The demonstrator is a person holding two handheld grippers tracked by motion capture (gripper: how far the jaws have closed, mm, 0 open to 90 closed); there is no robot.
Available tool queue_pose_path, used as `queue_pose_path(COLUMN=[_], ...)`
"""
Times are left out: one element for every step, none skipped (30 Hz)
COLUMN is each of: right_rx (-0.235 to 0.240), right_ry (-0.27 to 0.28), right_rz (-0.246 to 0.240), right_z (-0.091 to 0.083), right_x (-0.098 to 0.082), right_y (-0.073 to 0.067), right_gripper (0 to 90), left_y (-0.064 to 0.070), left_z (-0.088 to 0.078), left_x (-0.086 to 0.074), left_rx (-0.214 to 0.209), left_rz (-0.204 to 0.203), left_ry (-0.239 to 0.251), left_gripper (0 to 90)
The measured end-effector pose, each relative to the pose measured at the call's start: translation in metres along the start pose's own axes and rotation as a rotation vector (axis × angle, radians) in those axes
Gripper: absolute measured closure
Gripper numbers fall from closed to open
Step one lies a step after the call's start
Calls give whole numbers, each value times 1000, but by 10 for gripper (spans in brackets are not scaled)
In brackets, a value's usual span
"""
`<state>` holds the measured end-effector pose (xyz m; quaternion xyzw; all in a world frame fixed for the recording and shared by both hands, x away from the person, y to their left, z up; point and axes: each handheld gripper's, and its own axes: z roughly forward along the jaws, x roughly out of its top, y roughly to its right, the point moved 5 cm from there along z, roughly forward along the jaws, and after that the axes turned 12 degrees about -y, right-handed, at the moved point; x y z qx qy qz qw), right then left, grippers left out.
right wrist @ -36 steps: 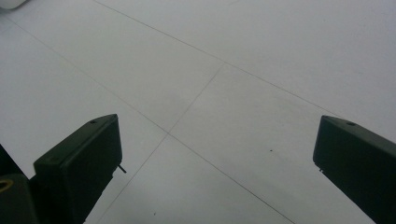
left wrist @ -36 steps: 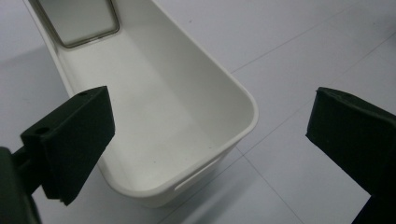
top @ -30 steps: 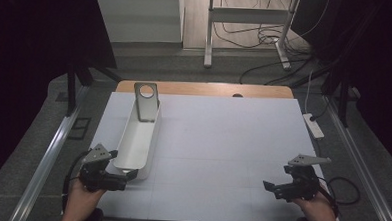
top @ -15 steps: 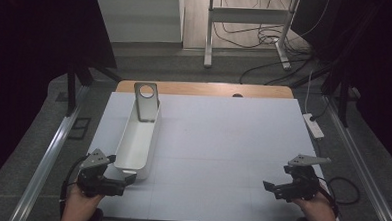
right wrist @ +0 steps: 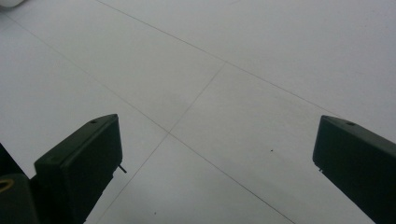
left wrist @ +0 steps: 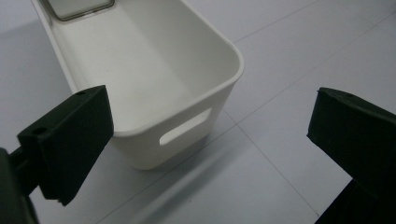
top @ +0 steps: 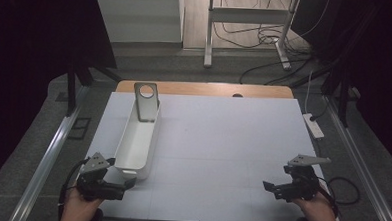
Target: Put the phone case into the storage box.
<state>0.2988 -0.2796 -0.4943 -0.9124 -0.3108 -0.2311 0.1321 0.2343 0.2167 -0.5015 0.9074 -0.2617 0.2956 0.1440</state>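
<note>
- You're pulling the left hand-held gripper back off the white bin, jaws apart, empty.
- Bin sitting at bench left; near end facing you.
- Right hand-held gripper idling, jaws apart.

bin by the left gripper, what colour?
White bin, plain, no pattern; clearest in the left gripper view.

White bin looks like smooth plastic with a soft sheen. The grey plate at its far end seems metal. Table top reads matt.
</note>
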Motion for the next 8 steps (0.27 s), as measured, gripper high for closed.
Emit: queue_pose_path(right_rx=[0,8,8,9,9,9,9,9], right_ry=[0,4,3,3,3,3,3,3], right_rz=[0,0,0,1,0,-1,-1,-1], right_z=[0,0,0,0,0,0,0,0], right_x=[0,0,0,0,0,0,0,0], right_y=[0,0,0,0,0,0,0,0], right_gripper=[19,19,19,19,19,19,19,19], left_y=[1,2,2,3,4,4,4,4], left_z=[0,0,0,0,0,0,0,0], left_x=[0,-1,-1,-1,-1,-1,-1,-1], left_rx=[2,6,8,15,20,20,20,20], left_rz=[3,6,9,12,16,17,16,16], left_ry=[1,2,1,-1,-3,-4,-4,-4], left_gripper=[10,10,10,10,10,10,10,10])
